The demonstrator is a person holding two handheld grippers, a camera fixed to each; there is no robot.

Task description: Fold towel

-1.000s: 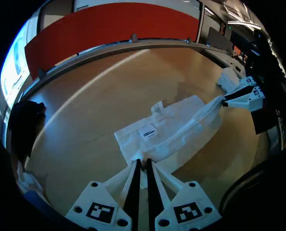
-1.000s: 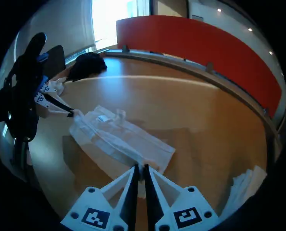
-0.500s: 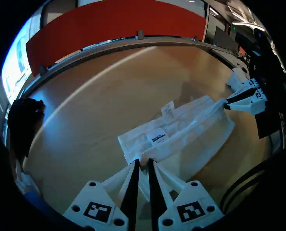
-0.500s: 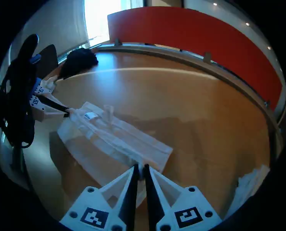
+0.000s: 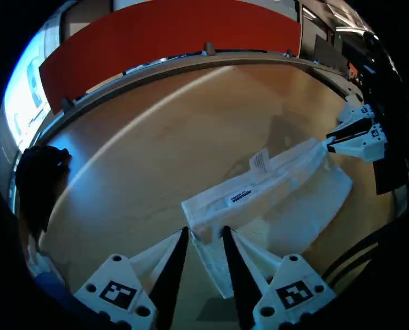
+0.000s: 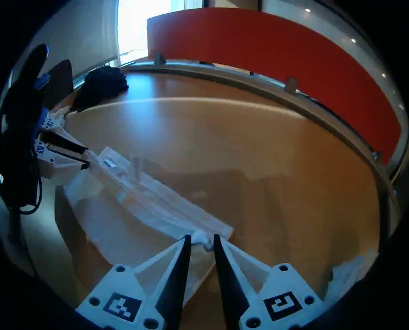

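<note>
A white towel (image 5: 270, 181) lies folded lengthwise on the wooden table (image 5: 149, 132), its upper layer a narrow band with a label and a tag. In the left gripper view my left gripper (image 5: 203, 232) stands open, with the towel's near corner loose between its spread fingers. My right gripper (image 5: 327, 143) is at the towel's far end. In the right gripper view the right gripper (image 6: 201, 238) is open around a bunched corner of the towel (image 6: 149, 203). The left gripper (image 6: 87, 158) sits open at the far left end, with a dark sleeve behind it.
A red partition (image 5: 166, 38) runs along the table's far edge (image 6: 270, 49). A black bundle (image 6: 100, 85) lies at one end of the table (image 5: 39, 170). More white cloth (image 6: 350, 269) lies near the right gripper's side.
Both grippers carried the towel's edge over and down onto the table, then their fingers spread apart and released the corners. The towel now lies flatter, folded in half.
</note>
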